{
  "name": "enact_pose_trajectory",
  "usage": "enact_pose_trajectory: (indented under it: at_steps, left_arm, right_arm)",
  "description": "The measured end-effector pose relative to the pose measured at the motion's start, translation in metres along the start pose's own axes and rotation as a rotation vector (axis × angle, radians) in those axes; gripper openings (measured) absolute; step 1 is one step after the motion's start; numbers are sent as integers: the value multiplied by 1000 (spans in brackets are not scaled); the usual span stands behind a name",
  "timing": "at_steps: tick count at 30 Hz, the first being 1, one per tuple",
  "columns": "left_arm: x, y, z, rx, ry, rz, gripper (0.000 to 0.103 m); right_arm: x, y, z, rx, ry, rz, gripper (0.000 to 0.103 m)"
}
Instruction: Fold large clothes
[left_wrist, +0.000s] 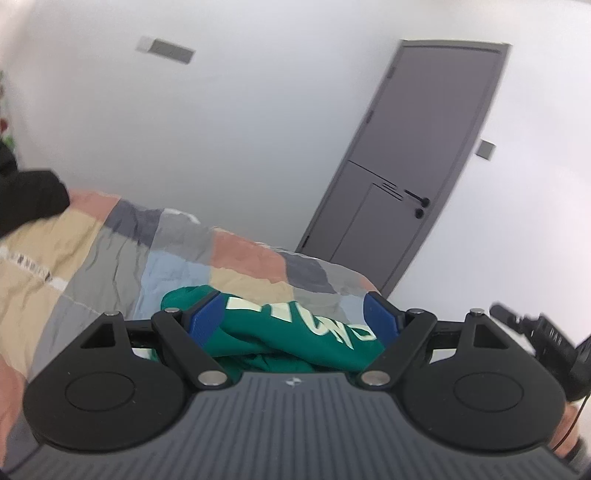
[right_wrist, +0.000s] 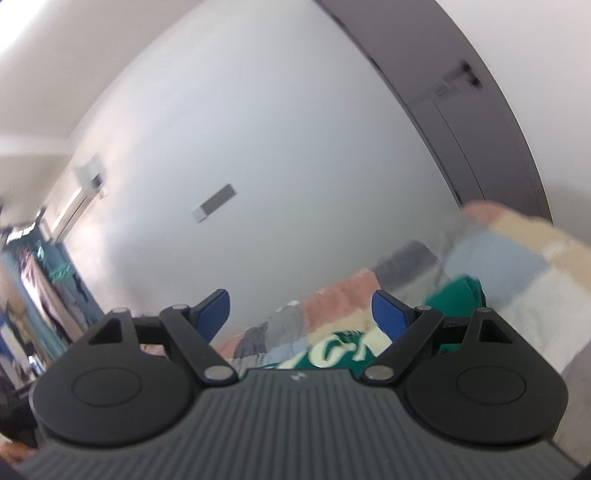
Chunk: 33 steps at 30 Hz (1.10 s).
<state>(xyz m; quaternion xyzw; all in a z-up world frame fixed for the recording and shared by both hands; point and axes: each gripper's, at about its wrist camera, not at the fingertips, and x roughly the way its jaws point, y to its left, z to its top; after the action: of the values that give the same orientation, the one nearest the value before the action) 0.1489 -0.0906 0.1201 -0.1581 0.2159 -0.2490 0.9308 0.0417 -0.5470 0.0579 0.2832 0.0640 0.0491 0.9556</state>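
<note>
Both grippers, left (left_wrist: 297, 319) and right (right_wrist: 301, 314), are spread wide and holding nothing. The green sweatshirt with cream lettering (left_wrist: 295, 332) sits bunched in a compact bundle on the near part of the pastel patchwork bedspread (left_wrist: 110, 258). Looks mostly folded, maybe needs tidying.

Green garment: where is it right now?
The green garment lies bunched on the patchwork bedspread, low-centre in the left wrist view, with the grey door beyond.

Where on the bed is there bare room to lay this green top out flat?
The patchwork quilt lies bare between the green top and the dark garment at the left edge, and beyond the top toward the grey door. The near middle is taken by the bunched top.
</note>
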Motion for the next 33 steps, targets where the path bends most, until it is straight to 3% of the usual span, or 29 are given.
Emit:
enact_pose_trajectory:
  at_steps: [6,13,23,33]
  left_arm:
    - [-36,-33,-15,134,-12,1,85]
    - [-62,-46,-41,209,-31,45,85]
    - [-75,-43,-64,262,-28,97,86]
    - [-51,-30,-94,283,36,115,87]
  right_arm:
    - [-26,58,-11,-172,21,3,87]
    - [-46,91,-41,-275,67,-15,86]
    - [-68,112,-75,-369,98,-93,86]
    - [-75,105,-112,-373,165,-172,85]
